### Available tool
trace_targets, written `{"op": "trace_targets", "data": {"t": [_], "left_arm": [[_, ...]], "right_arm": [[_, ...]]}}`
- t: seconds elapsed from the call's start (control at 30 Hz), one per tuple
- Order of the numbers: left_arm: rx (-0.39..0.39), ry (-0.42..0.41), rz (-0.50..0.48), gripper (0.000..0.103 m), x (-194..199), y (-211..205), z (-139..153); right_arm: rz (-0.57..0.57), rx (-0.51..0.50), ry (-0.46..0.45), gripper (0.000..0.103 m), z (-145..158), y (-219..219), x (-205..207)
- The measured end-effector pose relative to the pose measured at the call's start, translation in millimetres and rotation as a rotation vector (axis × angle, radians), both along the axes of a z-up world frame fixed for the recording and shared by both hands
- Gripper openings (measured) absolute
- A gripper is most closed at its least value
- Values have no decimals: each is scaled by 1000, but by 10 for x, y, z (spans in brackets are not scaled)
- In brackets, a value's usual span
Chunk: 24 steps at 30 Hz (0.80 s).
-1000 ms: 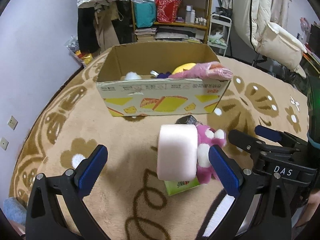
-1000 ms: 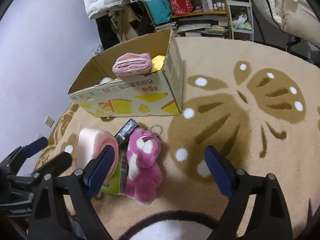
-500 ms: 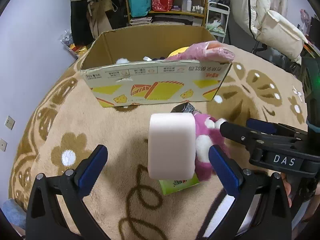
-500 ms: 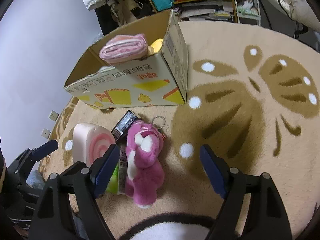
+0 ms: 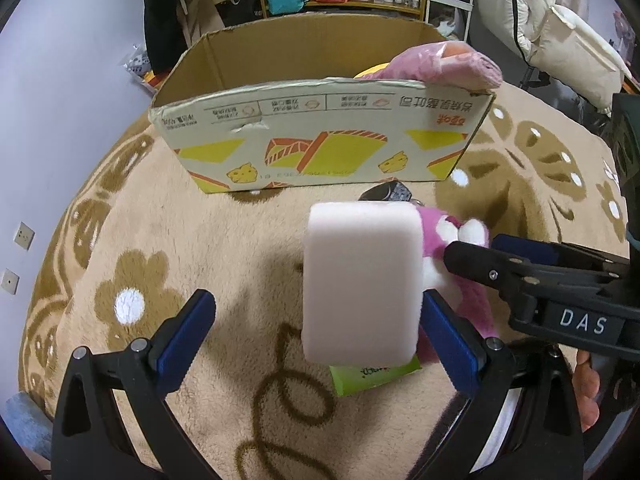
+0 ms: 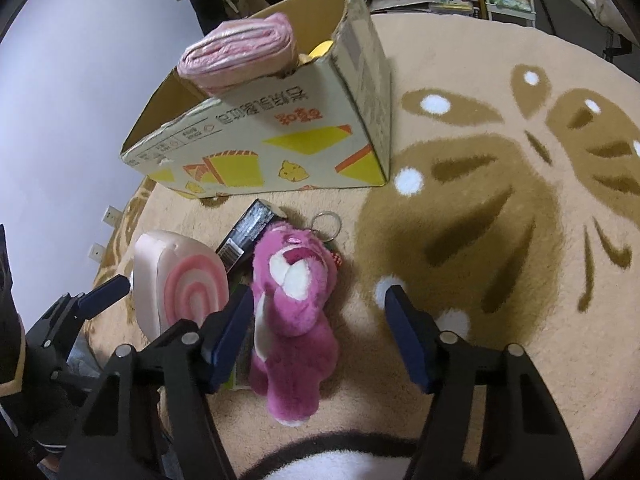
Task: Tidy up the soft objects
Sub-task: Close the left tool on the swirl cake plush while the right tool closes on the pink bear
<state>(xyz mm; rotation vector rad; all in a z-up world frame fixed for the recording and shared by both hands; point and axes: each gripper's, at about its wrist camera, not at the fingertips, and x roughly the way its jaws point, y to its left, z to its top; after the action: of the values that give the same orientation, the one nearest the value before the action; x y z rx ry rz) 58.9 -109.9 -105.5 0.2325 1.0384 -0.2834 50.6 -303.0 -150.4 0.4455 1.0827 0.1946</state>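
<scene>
Down on the carpet (image 6: 460, 260), the pink plush bear (image 6: 294, 304) lies on its back, head toward the cardboard box (image 6: 280, 140), its body between the fingers of the right gripper (image 6: 320, 320). The left finger sits just beside the bear's flank; the right finger stands apart from it over bare carpet. These jaws have just been closing, yet the pads do not press the toy and a gap shows on the right side. A key ring (image 6: 326, 222) lies at the bear's head, and a dark packet (image 6: 246, 236) lies beside it, toward the box.

Just left of the bear stands the pink roll-cake cushion (image 5: 362, 284), upright on a green packet (image 5: 374, 376). Seen from the left wrist, the cushion sits between the fingers of the left gripper (image 5: 316, 340), close against the right finger, with clear carpet between it and the left one. The left gripper's jaws are wide apart and hold nothing.

Beyond both toys, the cardboard box is open at the top, with a folded pink bundle (image 6: 240, 54) resting on its near corner and something yellow (image 6: 320, 50) inside.
</scene>
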Motion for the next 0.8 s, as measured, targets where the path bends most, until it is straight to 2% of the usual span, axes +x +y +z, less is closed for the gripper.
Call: {"op": "trace_targets", "data": {"t": [0.1,0.2,0.3,0.4,0.47,0.6,0.7,0.8], "left_arm": [[-3,-5,9,99,24,20,-11],[-7,-10,5,92,32,20,-12],[-11,-24,-11,83,20,4,-6],[-14,-36,-41,68,-3,-38,-1],[-25,-31,-59,54,-12,-58,-8],[-47,-22,-68,47,-22,-66,-15],[-65,-14,-53,43,-1,-28,-10],[-87,-9,-31,41,13,21,3]], "right_arm": [[11,-2,6,71,-24,33,26],[16,3,14,70,-60,51,50],[19,-2,12,56,-77,66,71],[30,-13,2,55,-73,103,84],[34,4,13,55,-100,100,103],[38,23,22,55,-148,102,156],[53,47,11,36,-142,113,173],[71,18,-2,34,-108,163,162]]}}
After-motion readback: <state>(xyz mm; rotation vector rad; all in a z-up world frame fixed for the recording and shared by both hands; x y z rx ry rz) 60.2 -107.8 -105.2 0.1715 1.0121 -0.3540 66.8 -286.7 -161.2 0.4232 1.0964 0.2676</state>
